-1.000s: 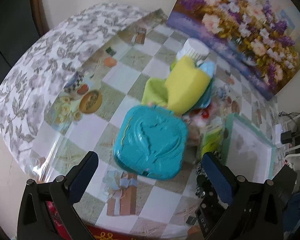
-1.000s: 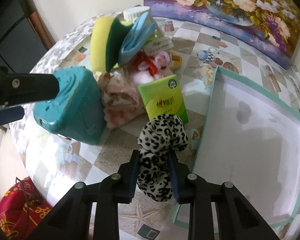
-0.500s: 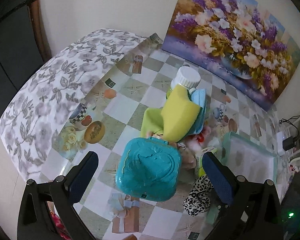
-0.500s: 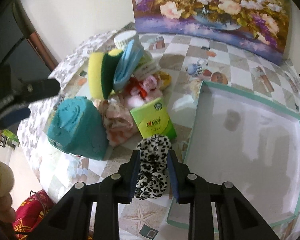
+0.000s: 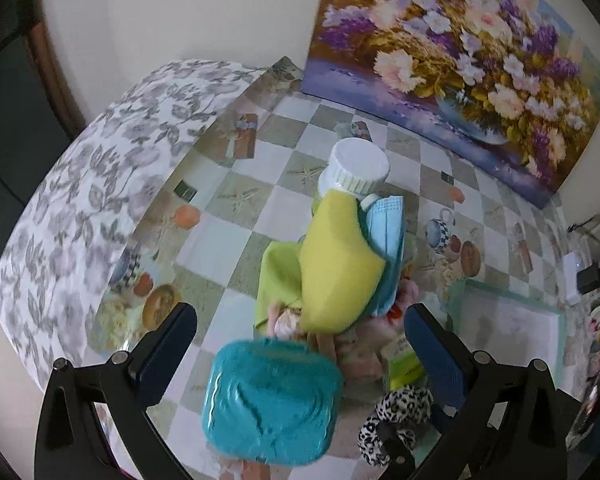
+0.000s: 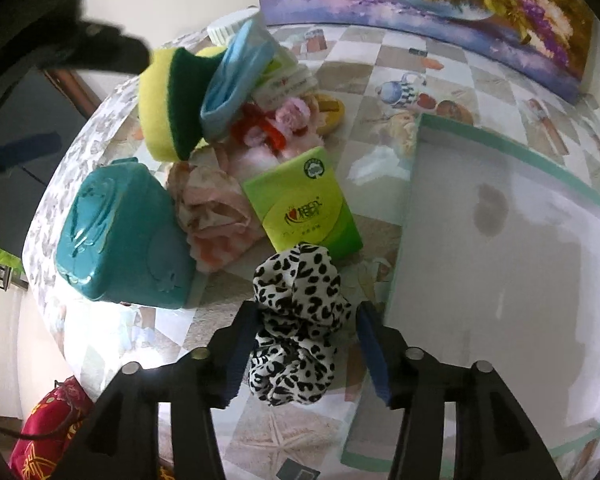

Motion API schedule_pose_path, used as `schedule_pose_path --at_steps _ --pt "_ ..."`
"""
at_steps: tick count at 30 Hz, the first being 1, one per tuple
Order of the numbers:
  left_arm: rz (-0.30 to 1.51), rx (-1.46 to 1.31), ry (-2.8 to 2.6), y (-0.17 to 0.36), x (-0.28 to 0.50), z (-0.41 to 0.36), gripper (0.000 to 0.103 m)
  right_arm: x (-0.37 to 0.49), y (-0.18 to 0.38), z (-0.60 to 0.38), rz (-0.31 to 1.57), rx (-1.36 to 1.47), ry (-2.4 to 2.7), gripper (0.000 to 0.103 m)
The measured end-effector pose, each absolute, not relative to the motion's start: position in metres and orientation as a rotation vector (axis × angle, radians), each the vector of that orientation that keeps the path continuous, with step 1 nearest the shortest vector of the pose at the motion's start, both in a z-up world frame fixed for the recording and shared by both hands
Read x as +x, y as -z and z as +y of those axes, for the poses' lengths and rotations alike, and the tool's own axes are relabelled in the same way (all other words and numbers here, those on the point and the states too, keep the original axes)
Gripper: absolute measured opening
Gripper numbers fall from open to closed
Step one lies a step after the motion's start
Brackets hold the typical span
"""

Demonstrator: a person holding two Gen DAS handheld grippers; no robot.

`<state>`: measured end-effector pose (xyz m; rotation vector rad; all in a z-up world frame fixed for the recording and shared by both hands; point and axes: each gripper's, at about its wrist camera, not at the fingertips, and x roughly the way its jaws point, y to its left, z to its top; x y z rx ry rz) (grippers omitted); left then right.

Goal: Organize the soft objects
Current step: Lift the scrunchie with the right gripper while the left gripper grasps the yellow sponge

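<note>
My right gripper (image 6: pixel 306 340) has its jaws spread, with a leopard-print scrunchie (image 6: pixel 298 320) loose between the fingers, just left of a white tray with a teal rim (image 6: pixel 416 184). The scrunchie also shows in the left wrist view (image 5: pixel 396 420). A pile lies beyond: a green tissue pack (image 6: pixel 302 204), a pink cloth (image 6: pixel 216 216), a yellow-green sponge (image 6: pixel 168 104), a blue face mask (image 6: pixel 236 76) and pink and red hair ties (image 6: pixel 276 120). My left gripper (image 5: pixel 296 340) is open and empty, held high above a teal plastic box (image 5: pixel 272 400).
A white-capped jar (image 5: pixel 354 168) stands behind the pile. A flower painting (image 5: pixel 456 56) leans on the wall at the back. The table's left edge (image 5: pixel 60 216) drops off under a grey floral cloth. A red bag (image 6: pixel 52 428) lies below the table.
My right gripper has opened its jaws around the scrunchie, which it held pinched before. My left gripper has risen and pulled back from the teal box.
</note>
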<state>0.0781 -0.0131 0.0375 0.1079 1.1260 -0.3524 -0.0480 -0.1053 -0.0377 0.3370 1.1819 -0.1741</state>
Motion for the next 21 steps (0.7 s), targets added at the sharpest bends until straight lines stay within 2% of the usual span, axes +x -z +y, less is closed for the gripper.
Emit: schedule_pose_path --at_steps 4,6,12,14,17,18,21 --pt "1.114 0.162 0.395 -0.034 0.08 -0.03 0.102 -0.04 0.04 -0.104 1.182 0.329 0.17 0.059" --pt "1.098 0.182 0.393 -0.033 0.082 -0.035 0.098 -0.036 0.041 -0.104 1.183 0.322 0.161 0.061" --pt "1.12 0.177 0.38 -0.022 0.09 -0.034 0.067 -0.031 0.052 -0.097 1.225 0.298 0.135 0.067" --pt "1.126 0.173 0.377 -0.018 0.091 -0.033 0.049 -0.03 0.057 -0.095 1.245 0.291 0.136 0.068" --pt "1.148 0.14 0.379 -0.015 0.095 -0.027 0.033 -0.027 0.059 -0.092 1.252 0.264 0.135 0.07" --pt "1.152 0.127 0.379 -0.014 0.096 -0.025 0.029 -0.026 0.06 -0.091 1.253 0.261 0.136 0.071" --pt "1.147 0.117 0.372 -0.015 0.096 -0.021 0.029 -0.024 0.062 -0.089 1.252 0.244 0.141 0.071"
